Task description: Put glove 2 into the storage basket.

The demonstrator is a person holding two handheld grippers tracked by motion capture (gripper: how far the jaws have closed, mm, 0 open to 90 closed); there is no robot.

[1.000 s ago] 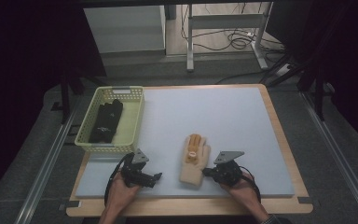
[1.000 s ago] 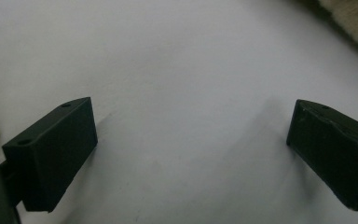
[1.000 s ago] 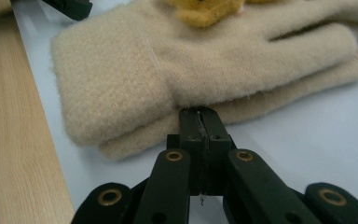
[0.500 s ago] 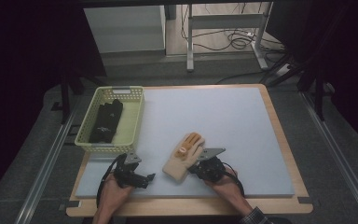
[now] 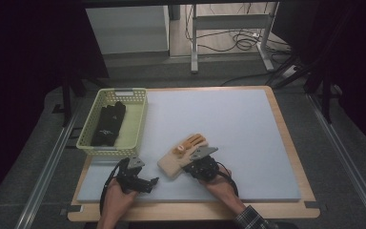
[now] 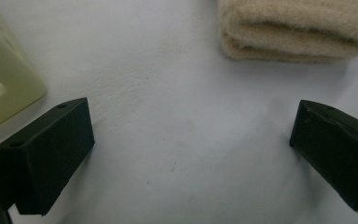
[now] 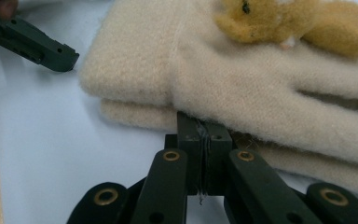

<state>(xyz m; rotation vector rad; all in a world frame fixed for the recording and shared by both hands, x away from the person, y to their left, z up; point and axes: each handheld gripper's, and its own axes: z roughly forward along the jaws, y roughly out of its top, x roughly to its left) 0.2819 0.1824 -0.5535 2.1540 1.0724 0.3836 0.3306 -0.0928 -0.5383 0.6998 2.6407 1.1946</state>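
Right gripper (image 7: 204,140) fingers clamped on cream glove (image 7: 242,79) edge; left gripper (image 6: 191,154) fingers wide; no legible writing.

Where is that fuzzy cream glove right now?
In the high view the cream glove lies on the blue mat's near edge, right of the yellow basket, its edge pinched by the right gripper.

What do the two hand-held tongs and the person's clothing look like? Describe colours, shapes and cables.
Both tongs, left and right, are black with blocky jaws, brass-ringed rivets on the linkage, a grey three-cornered plate on top and a trailing black cable. The right sleeve is dark checked cloth.
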